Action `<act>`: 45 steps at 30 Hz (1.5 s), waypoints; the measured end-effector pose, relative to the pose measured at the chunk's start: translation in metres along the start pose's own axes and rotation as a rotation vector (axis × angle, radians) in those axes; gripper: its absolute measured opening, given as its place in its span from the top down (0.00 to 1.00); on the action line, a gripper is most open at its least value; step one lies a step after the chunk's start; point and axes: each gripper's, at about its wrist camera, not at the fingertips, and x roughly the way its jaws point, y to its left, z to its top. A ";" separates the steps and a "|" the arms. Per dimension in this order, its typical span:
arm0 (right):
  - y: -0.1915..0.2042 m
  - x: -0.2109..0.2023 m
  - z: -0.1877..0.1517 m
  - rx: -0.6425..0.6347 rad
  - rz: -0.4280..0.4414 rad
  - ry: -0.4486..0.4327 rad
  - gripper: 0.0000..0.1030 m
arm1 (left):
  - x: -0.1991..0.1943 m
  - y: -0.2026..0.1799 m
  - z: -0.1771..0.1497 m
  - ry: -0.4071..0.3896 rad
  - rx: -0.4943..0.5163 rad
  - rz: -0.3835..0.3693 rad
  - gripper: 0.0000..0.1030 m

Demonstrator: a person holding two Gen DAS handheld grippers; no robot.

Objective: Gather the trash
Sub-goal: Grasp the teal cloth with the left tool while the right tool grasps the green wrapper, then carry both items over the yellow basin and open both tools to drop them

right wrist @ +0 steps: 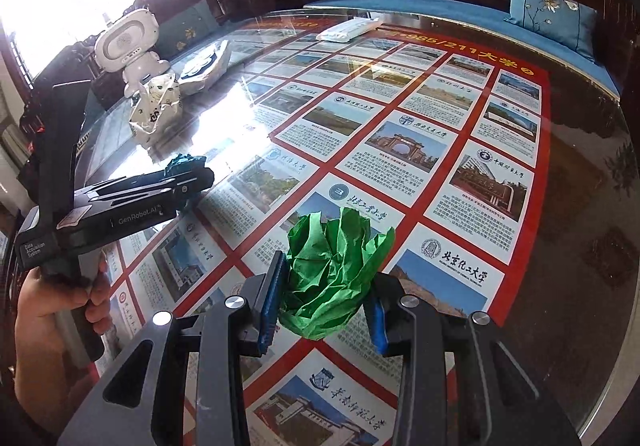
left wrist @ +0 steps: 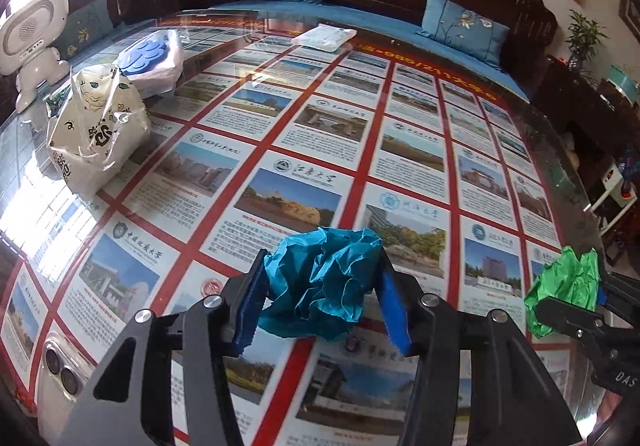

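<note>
two crumpled papers gripped above the table

left gripper clamps the blue paper wad between its fingers; right gripper pinches the green paper wad likewise.

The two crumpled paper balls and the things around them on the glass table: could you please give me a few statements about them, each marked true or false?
1. The left gripper is closed on a blue crumpled paper ball. True.
2. The right gripper holds a red paper ball. False: its green crumpled paper ball is green.
3. A white toy robot stands near the table's far left edge. True.
4. The printed plastic bag lies on the sofa. False: it sits on the glass table.
5. A phone lies near the left gripper. True.
</note>
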 end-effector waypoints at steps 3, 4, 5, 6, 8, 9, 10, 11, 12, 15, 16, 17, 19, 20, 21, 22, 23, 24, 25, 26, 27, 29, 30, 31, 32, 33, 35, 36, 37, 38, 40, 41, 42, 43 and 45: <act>0.002 -0.019 -0.011 -0.011 0.024 -0.010 0.65 | -0.021 -0.017 -0.016 -0.007 0.044 -0.053 0.50; 0.002 -0.028 -0.017 -0.015 0.030 -0.017 0.65 | -0.031 -0.024 -0.023 -0.009 0.059 -0.080 0.50; 0.002 -0.034 -0.021 -0.016 0.035 -0.019 0.65 | -0.039 -0.031 -0.030 -0.011 0.074 -0.102 0.50; 0.001 -0.043 -0.028 -0.018 0.046 -0.019 0.65 | -0.047 -0.039 -0.036 -0.011 0.090 -0.121 0.50; -0.002 -0.056 -0.040 -0.021 0.053 -0.024 0.65 | -0.061 -0.057 -0.050 -0.005 0.131 -0.150 0.50; -0.004 -0.063 -0.047 -0.020 0.048 -0.028 0.65 | -0.068 -0.065 -0.056 -0.004 0.145 -0.165 0.50; -0.007 -0.070 -0.052 -0.019 0.048 -0.030 0.65 | -0.075 -0.075 -0.062 -0.003 0.161 -0.185 0.50; -0.011 -0.078 -0.060 -0.012 0.051 -0.033 0.65 | -0.081 -0.083 -0.067 -0.002 0.175 -0.197 0.49; -0.014 -0.085 -0.066 -0.003 0.056 -0.034 0.65 | -0.086 -0.092 -0.071 -0.002 0.190 -0.206 0.49; -0.028 -0.108 -0.085 0.032 0.067 -0.043 0.65 | -0.102 -0.121 -0.086 0.002 0.235 -0.234 0.49; -0.032 -0.117 -0.093 0.039 0.068 -0.047 0.65 | -0.105 -0.129 -0.089 0.005 0.242 -0.243 0.49; -0.038 -0.127 -0.101 0.049 0.062 -0.055 0.65 | -0.108 -0.138 -0.092 0.008 0.251 -0.254 0.49; -0.047 -0.144 -0.117 0.066 0.058 -0.061 0.65 | -0.112 -0.158 -0.099 0.010 0.274 -0.263 0.49; -0.052 -0.151 -0.125 0.072 0.057 -0.063 0.65 | -0.113 -0.169 -0.103 0.019 0.287 -0.274 0.49; -0.059 -0.161 -0.135 0.082 0.044 -0.066 0.65 | -0.112 -0.176 -0.105 0.028 0.294 -0.288 0.49; -0.066 -0.170 -0.144 0.089 0.025 -0.067 0.65 | -0.112 -0.190 -0.110 0.043 0.304 -0.306 0.49; -0.073 -0.179 -0.154 0.096 -0.001 -0.070 0.65 | -0.110 -0.201 -0.113 0.052 0.319 -0.319 0.49; -0.079 -0.186 -0.162 0.101 -0.024 -0.074 0.65 | -0.109 -0.211 -0.115 0.059 0.336 -0.329 0.49; -0.086 -0.193 -0.170 0.105 -0.046 -0.076 0.65 | -0.108 -0.225 -0.120 0.067 0.358 -0.342 0.49; -0.094 -0.202 -0.180 0.112 -0.069 -0.080 0.65 | -0.106 -0.237 -0.124 0.077 0.378 -0.357 0.49; -0.101 -0.208 -0.187 0.119 -0.084 -0.079 0.65 | -0.105 -0.249 -0.129 0.087 0.396 -0.372 0.49; -0.118 -0.221 -0.204 0.150 -0.113 -0.078 0.65 | -0.102 -0.277 -0.138 0.111 0.433 -0.403 0.49; -0.125 -0.225 -0.211 0.163 -0.123 -0.075 0.65 | -0.101 -0.292 -0.143 0.122 0.455 -0.418 0.49; -0.133 -0.229 -0.218 0.177 -0.136 -0.073 0.65 | -0.099 -0.303 -0.148 0.129 0.471 -0.427 0.49; -0.140 -0.231 -0.226 0.190 -0.149 -0.068 0.65 | -0.098 -0.316 -0.152 0.138 0.489 -0.441 0.49; -0.148 -0.233 -0.233 0.205 -0.165 -0.062 0.65 | -0.097 -0.325 -0.154 0.144 0.500 -0.449 0.49; -0.163 -0.234 -0.247 0.226 -0.206 -0.048 0.65 | -0.093 -0.348 -0.161 0.163 0.523 -0.472 0.49; -0.169 -0.233 -0.252 0.231 -0.227 -0.039 0.65 | -0.091 -0.358 -0.164 0.173 0.534 -0.486 0.49; -0.174 -0.231 -0.258 0.239 -0.235 -0.031 0.65 | -0.089 -0.369 -0.167 0.182 0.551 -0.494 0.49; -0.181 -0.229 -0.264 0.254 -0.234 -0.024 0.65 | -0.086 -0.379 -0.171 0.188 0.568 -0.494 0.49; -0.195 -0.221 -0.274 0.283 -0.229 0.002 0.65 | -0.079 -0.395 -0.175 0.207 0.587 -0.499 0.49; -0.203 -0.214 -0.279 0.292 -0.242 0.018 0.65 | -0.075 -0.402 -0.178 0.219 0.594 -0.502 0.49; -0.208 -0.209 -0.282 0.299 -0.254 0.030 0.64 | -0.072 -0.408 -0.181 0.228 0.599 -0.501 0.49; -0.215 -0.202 -0.285 0.308 -0.263 0.043 0.61 | -0.068 -0.415 -0.184 0.238 0.607 -0.499 0.49; -0.231 -0.188 -0.292 0.324 -0.284 0.072 0.54 | -0.060 -0.425 -0.187 0.256 0.617 -0.495 0.49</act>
